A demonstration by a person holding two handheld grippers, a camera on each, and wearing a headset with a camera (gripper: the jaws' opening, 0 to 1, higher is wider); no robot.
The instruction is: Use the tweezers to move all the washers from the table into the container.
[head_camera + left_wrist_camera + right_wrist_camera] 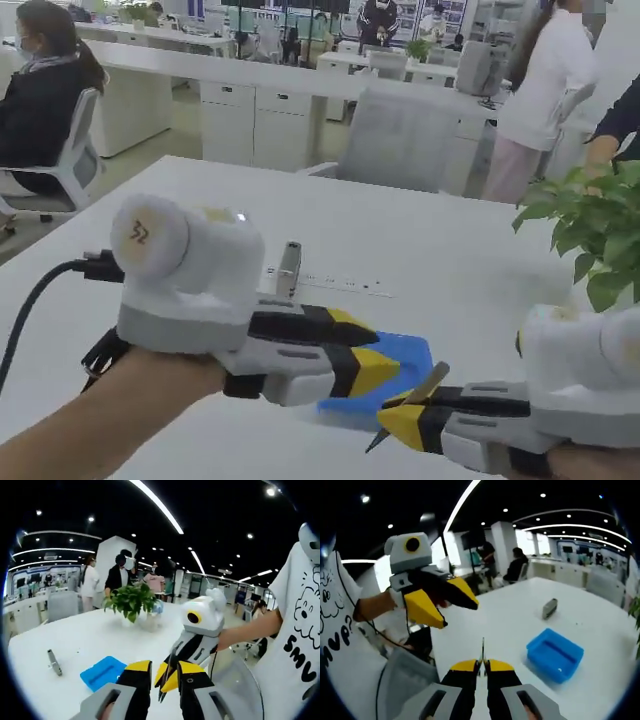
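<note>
A blue container (pixel 408 352) lies on the white table (pixel 440 250), partly hidden behind my left gripper (pixel 388 346), whose jaws stand open with nothing between them. My right gripper (pixel 396 416) is shut on slim metal tweezers (pixel 428 386) that point down and left, just in front of the container. The right gripper view has the tweezers (pixel 482 652) rising between its shut jaws, the container (pixel 555 655) to the right, and the left gripper (pixel 444 602) held in the air. A faint row of tiny specks (pixel 335 281) beyond the container may be washers; they are too small to tell.
A small grey block (pixel 289 268) stands on the table behind the container. A leafy green plant (pixel 590 230) sits at the right edge. Office chairs, desks and people are beyond the table's far side.
</note>
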